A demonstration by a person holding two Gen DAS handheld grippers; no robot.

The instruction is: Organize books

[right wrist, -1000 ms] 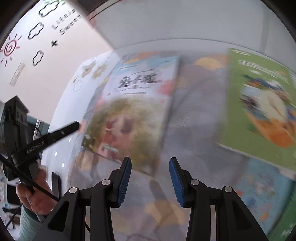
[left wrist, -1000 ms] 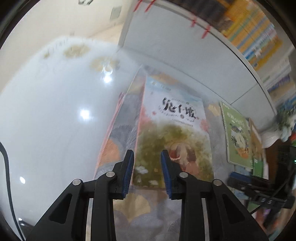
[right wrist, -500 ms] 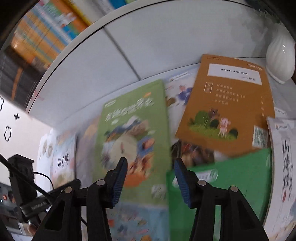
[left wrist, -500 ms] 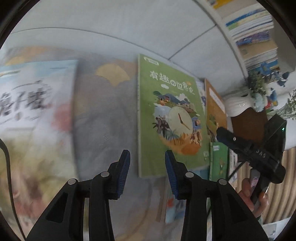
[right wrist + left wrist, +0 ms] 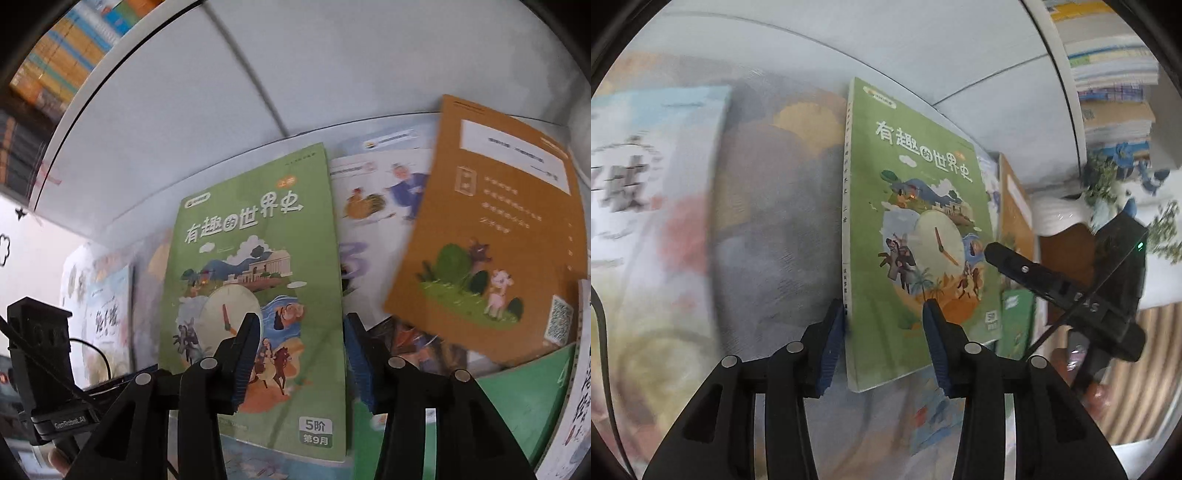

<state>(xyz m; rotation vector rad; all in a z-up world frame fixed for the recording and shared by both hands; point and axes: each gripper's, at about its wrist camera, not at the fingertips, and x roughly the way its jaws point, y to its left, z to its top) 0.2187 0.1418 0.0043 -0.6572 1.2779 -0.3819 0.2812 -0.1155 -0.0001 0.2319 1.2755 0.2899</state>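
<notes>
We see the green book (image 5: 919,236) lying flat on the bench (image 5: 775,240), its cover up. Our left gripper (image 5: 884,343) hovers over the book's near left corner with its fingers apart and nothing between them; one finger (image 5: 831,343) sits just outside the spine. Our right gripper (image 5: 301,362) hangs over the book's lower right part, its fingers also spread and holding nothing. Right of the green book lies an orange book (image 5: 491,236), overlapping a white picture book (image 5: 373,206). Left of the green book, well apart, lies a pale blue book (image 5: 646,184), blurred.
</notes>
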